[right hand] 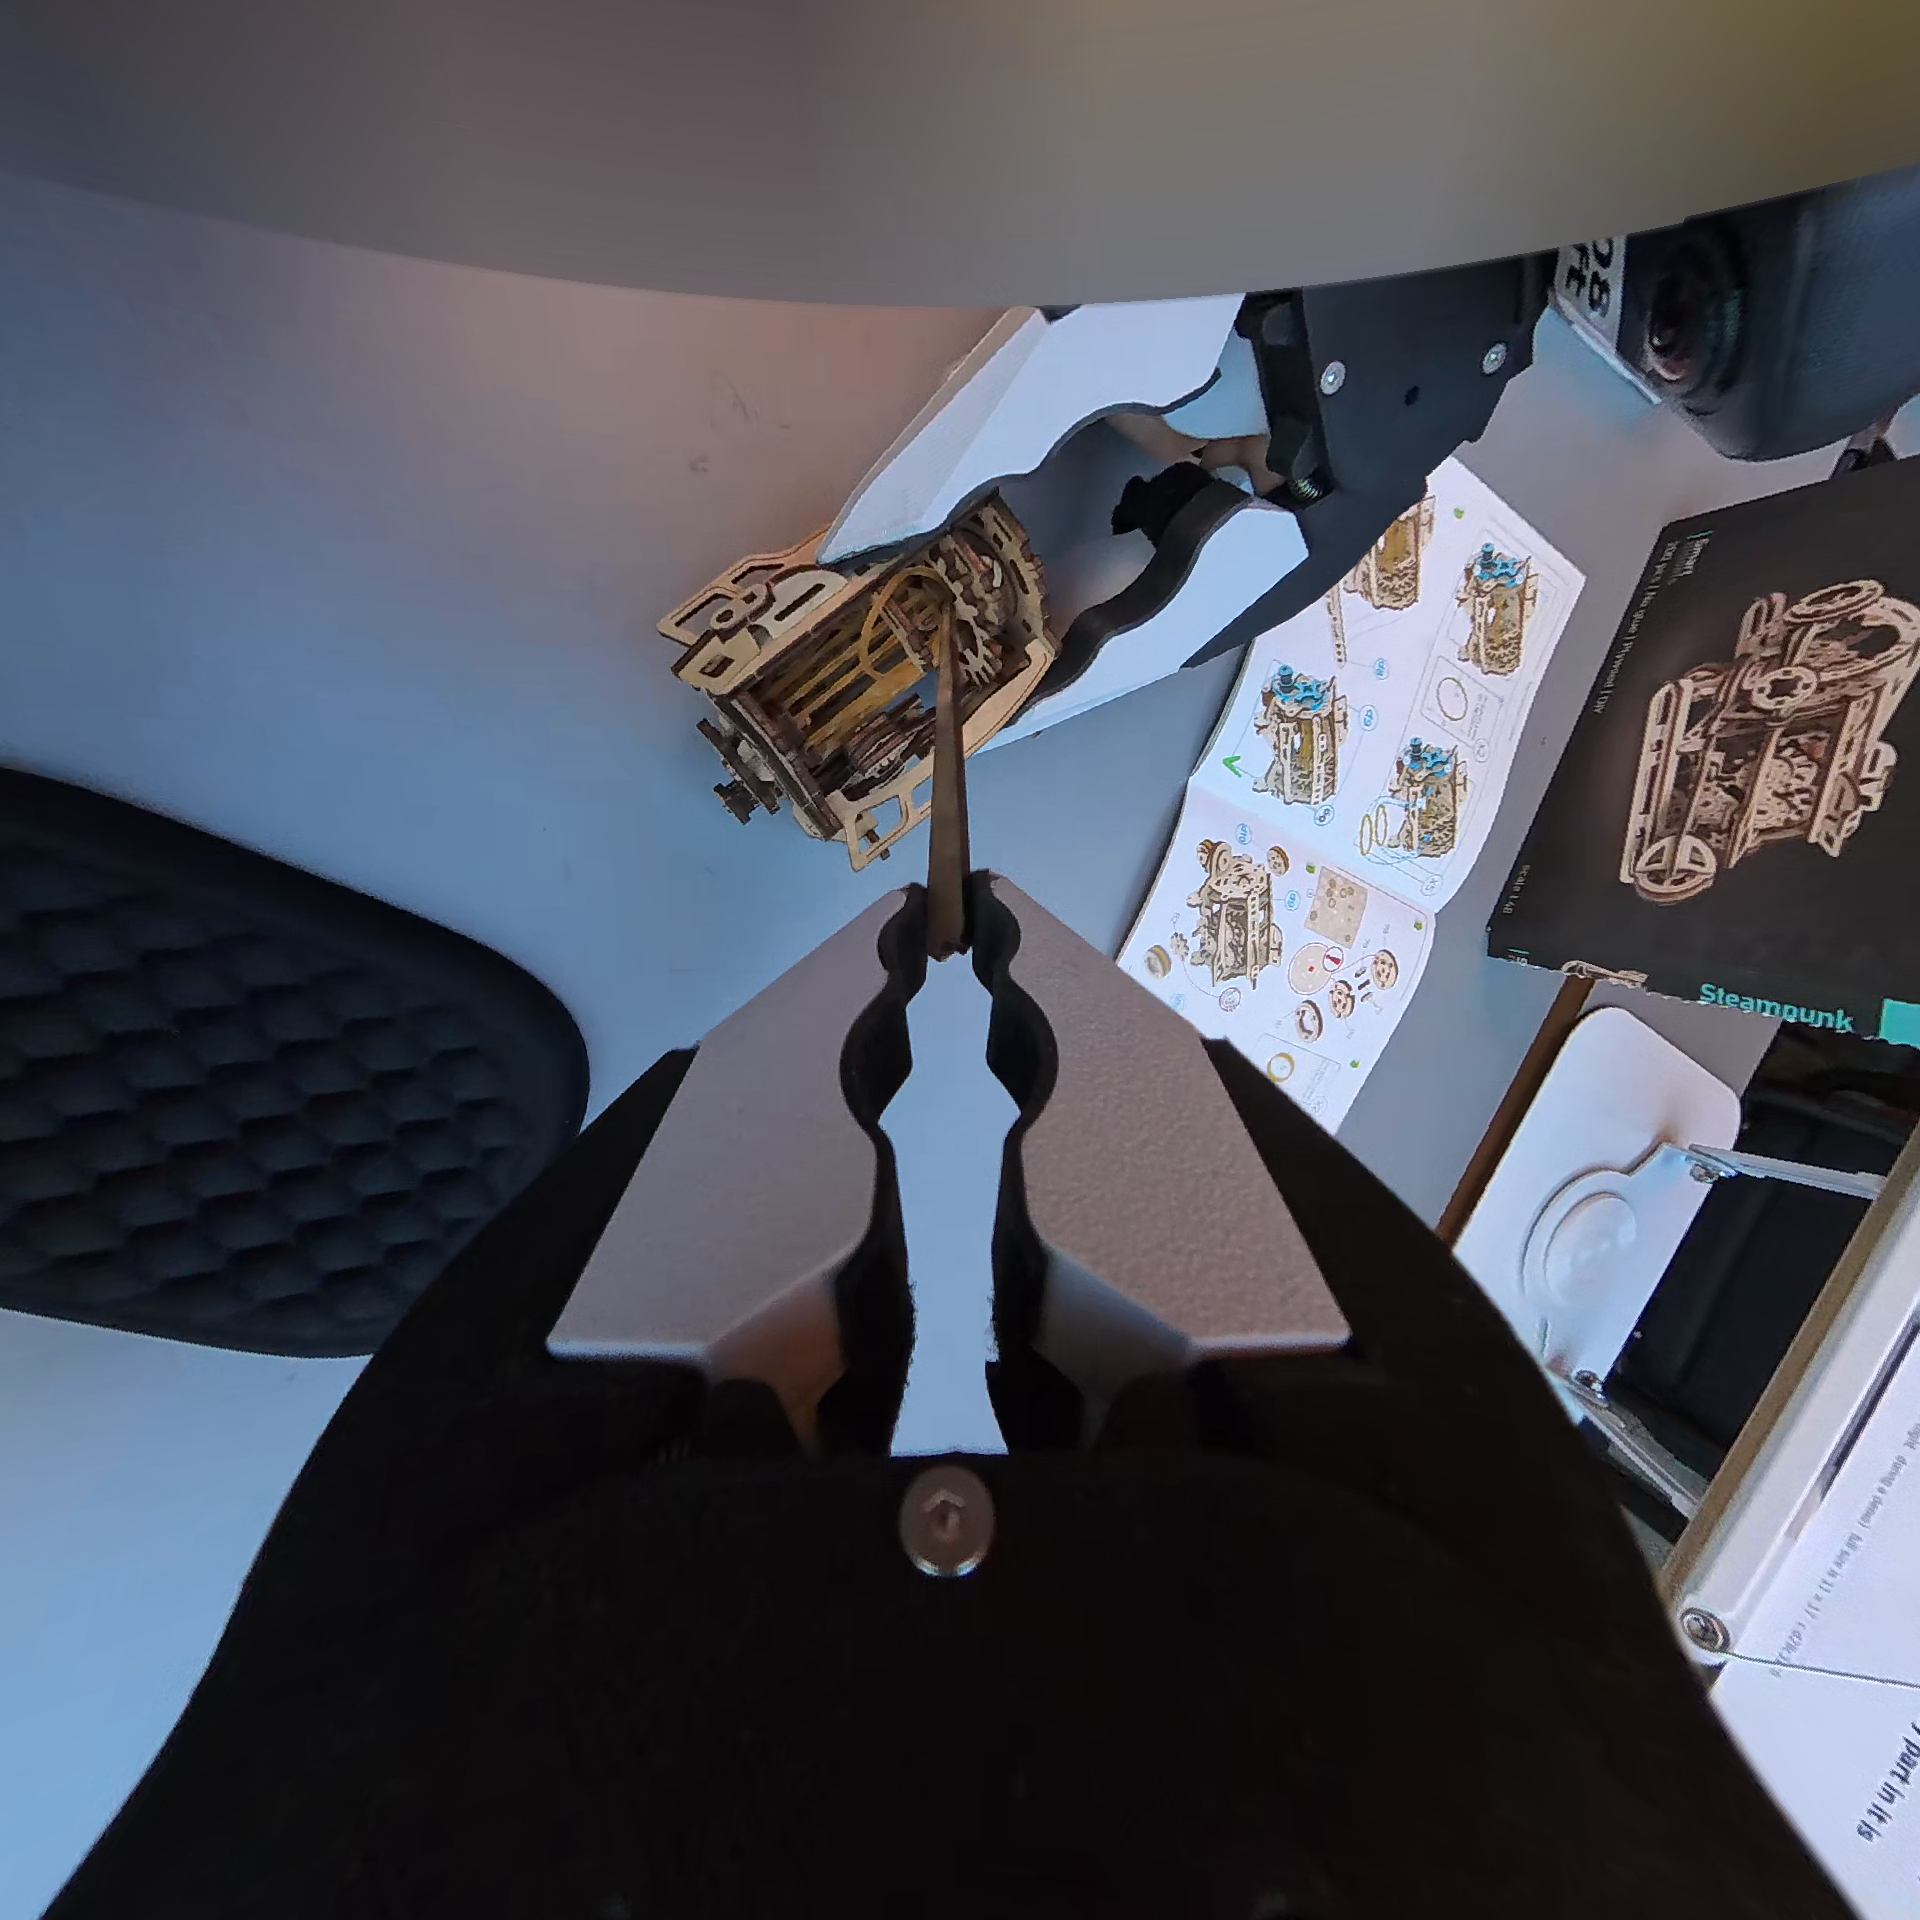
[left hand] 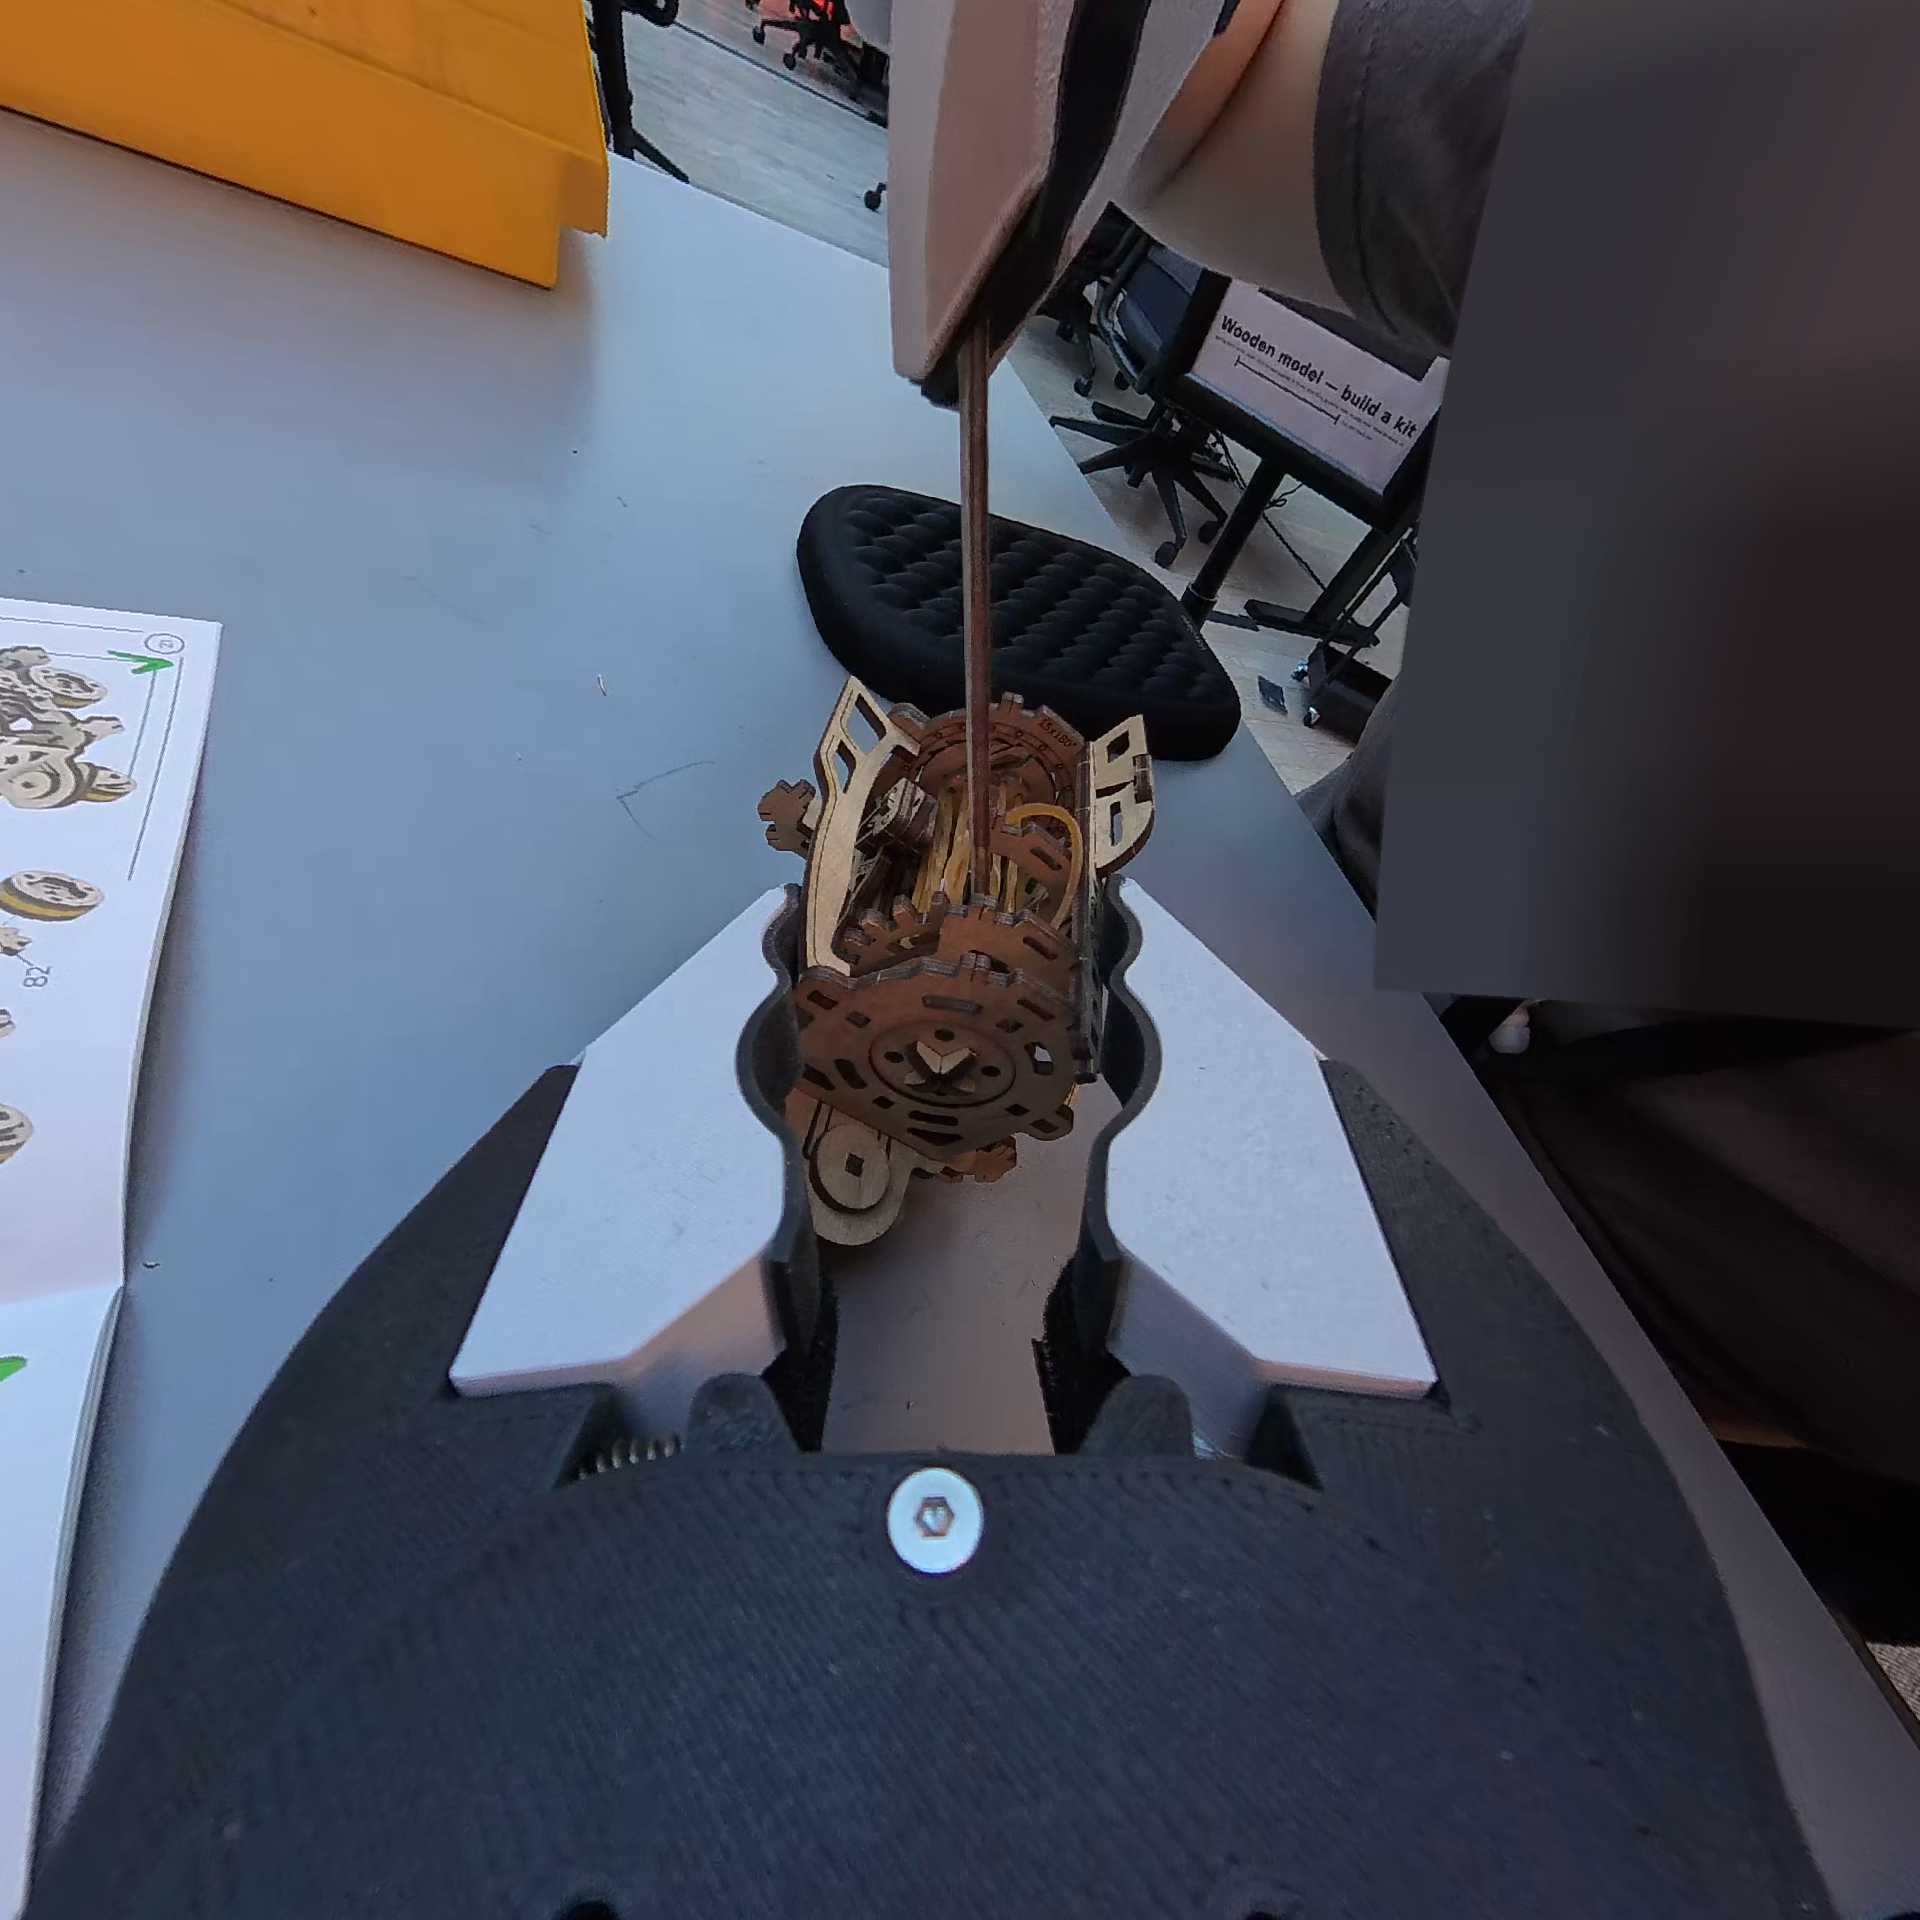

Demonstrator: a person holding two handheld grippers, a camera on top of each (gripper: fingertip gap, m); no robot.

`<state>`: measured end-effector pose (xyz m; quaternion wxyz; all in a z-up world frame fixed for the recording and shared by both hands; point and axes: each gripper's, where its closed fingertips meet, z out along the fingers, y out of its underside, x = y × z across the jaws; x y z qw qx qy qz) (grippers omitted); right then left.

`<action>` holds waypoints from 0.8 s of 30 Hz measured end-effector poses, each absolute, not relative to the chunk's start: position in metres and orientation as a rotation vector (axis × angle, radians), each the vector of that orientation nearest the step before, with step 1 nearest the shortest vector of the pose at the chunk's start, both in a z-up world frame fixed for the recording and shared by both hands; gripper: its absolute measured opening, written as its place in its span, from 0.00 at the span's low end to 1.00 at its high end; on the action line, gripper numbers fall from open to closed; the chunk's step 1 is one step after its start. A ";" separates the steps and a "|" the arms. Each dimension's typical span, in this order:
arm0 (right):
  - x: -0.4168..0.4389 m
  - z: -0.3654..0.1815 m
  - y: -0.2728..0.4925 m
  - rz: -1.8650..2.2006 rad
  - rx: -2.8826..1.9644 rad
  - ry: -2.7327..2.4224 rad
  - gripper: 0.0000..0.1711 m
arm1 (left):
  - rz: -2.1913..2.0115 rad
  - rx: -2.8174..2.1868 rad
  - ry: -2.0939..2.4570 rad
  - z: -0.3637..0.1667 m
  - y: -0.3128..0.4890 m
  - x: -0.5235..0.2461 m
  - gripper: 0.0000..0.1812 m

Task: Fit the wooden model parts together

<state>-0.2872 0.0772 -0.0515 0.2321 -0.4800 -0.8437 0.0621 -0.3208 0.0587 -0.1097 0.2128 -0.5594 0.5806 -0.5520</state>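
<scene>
Left wrist view: the left gripper (left hand: 951, 997) clamps the wooden model (left hand: 956, 935).
The right gripper (right hand: 948, 914) pinches a thin stick (right hand: 948, 790), its tip inside the model beyond the fingers.

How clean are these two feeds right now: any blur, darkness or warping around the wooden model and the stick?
Left wrist view: wooden model sharp and evenly lit, table edges bowed by the wide lens, a smooth grey patch upper right. Right wrist view: dimmer and bluish, right hand-held gripper body nearly black, thin stick still crisp, a blurred band across the top.
</scene>
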 end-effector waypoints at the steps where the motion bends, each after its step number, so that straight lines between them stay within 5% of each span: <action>1: -0.287 -0.052 0.077 0.180 -1.337 -2.328 0.04 | -1.532 -1.552 1.612 -0.110 0.059 -0.321 0.30; 24: -0.296 -0.046 0.082 0.677 -1.568 -2.105 0.04 | -1.534 -1.564 1.599 -0.110 0.060 -0.321 0.30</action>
